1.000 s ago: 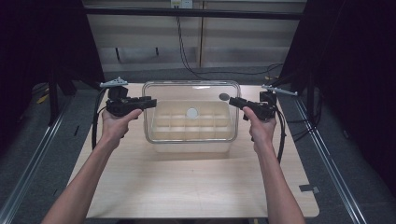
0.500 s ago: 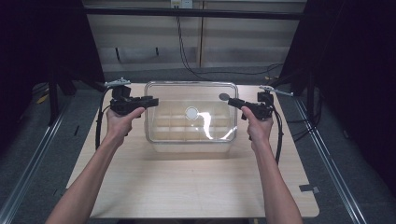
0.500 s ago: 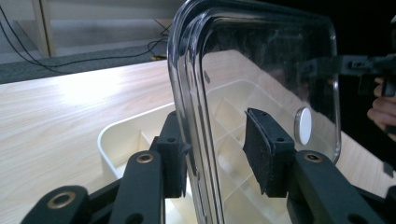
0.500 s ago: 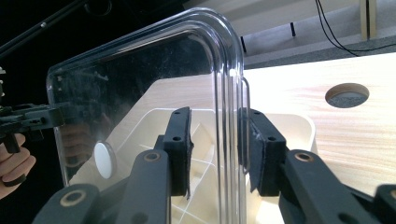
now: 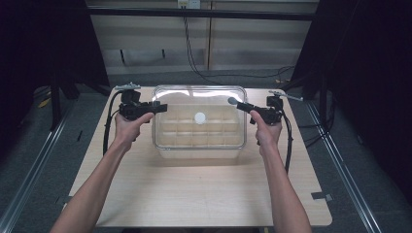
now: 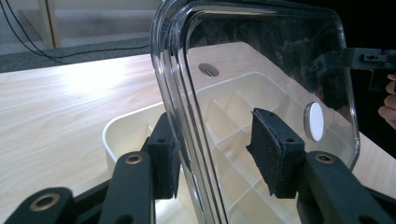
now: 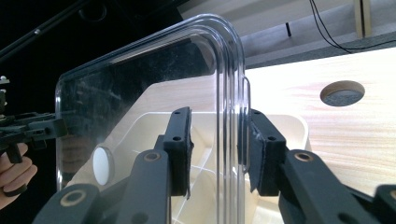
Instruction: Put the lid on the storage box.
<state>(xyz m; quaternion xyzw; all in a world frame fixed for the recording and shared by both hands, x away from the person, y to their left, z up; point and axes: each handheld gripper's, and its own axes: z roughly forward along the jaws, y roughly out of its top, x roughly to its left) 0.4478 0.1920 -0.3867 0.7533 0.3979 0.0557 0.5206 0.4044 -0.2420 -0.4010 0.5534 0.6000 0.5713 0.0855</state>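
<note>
High view: both claws at clear lid edges, L claw opening.

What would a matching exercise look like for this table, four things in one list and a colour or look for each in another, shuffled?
Things:
1. lid
2. divided box
3. disc on the lid
4. table

Looks:
A. cream, split into compartments
B. pale wood grain
C. clear, see-through
D. white and round

Pairs: 1-C, 2-A, 3-D, 4-B
</note>
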